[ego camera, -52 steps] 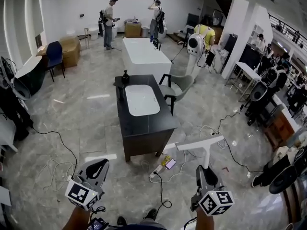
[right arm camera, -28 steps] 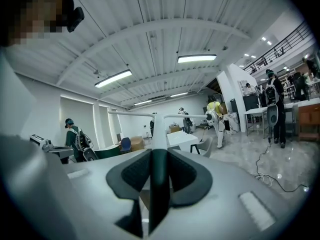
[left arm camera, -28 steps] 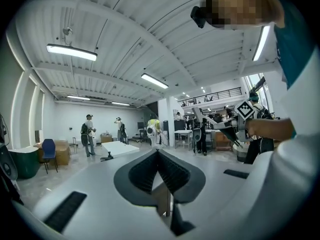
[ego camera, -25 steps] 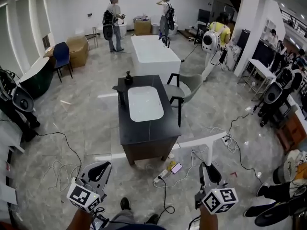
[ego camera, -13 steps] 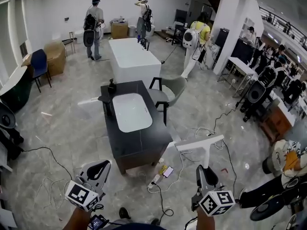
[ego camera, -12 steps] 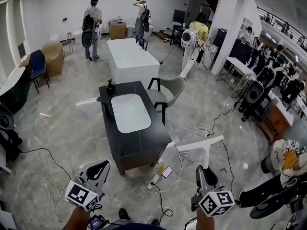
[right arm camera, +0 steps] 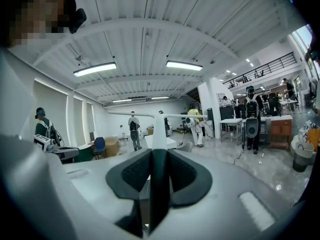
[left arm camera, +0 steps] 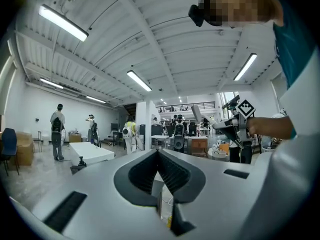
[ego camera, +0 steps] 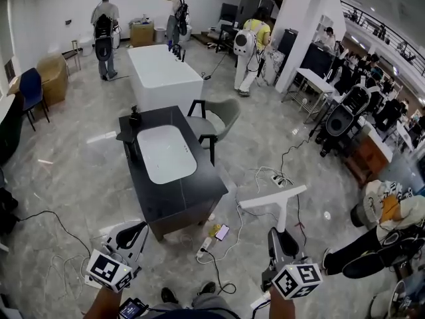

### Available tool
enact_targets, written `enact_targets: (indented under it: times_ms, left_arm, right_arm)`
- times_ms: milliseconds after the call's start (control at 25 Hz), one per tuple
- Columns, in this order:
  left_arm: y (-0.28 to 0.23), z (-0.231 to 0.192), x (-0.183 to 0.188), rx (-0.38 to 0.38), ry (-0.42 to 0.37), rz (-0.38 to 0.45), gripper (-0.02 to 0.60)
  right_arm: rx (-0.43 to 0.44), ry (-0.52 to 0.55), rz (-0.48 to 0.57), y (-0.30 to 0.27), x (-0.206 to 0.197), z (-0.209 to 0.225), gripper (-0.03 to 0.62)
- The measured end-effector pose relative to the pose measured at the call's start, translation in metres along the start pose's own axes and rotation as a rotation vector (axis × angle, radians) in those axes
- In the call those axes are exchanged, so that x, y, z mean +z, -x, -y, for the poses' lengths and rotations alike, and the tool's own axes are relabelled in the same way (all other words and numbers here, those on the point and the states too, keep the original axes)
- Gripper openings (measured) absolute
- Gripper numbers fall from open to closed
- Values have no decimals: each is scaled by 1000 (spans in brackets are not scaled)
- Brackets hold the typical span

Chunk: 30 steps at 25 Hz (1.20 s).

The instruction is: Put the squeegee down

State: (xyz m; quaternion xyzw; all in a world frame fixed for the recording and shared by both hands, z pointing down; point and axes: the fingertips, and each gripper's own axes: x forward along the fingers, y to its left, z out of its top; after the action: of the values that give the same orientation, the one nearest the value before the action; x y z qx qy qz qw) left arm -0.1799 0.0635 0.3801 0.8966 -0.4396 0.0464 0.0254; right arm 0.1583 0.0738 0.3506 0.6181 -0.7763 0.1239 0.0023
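A white T-shaped squeegee (ego camera: 274, 203) sticks out forward from my right gripper (ego camera: 276, 234), which is shut on its handle low at the right of the head view. In the right gripper view the handle (right arm camera: 159, 129) rises between the dark pads, with the crossbar level above. My left gripper (ego camera: 135, 227) is low at the left, held over the floor with its jaws shut and nothing in them. The left gripper view shows its pads (left arm camera: 170, 171) meeting at the tip. A dark table (ego camera: 189, 195) with a white inset basin (ego camera: 165, 154) stands just ahead of both grippers.
A black faucet (ego camera: 135, 117) stands at the table's far end, and a grey chair (ego camera: 218, 115) sits on its right side. Cables, a power strip (ego camera: 202, 248) and a phone (ego camera: 221, 232) lie on the floor between me and the table. A long white counter (ego camera: 159, 75) and several people stand further back.
The head view has swung, so the table and room now sit further left and a little nearer. Both grippers keep their poses. The squeegee stays in the right gripper.
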Motion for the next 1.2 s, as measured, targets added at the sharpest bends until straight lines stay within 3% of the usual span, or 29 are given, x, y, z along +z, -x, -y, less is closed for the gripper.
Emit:
enact_targets:
  times_ms: [360,680,920,1200]
  left_arm:
    - [-60,8,3,29,-1,-38,6]
    - [-108,18,11,106,-8,-42,6]
    - [-123,30,8,175,-12,-50,6]
    - [-148,30,-1,198,-6,-89,6]
  right_arm:
    - [47,-39,-13,-55,8,53,103]
    - [144,-46,-17,-109,20,95,103]
    - [218,-44,-24,-136,21,116,103]
    - [249,-50,-46,-159,18,132,103]
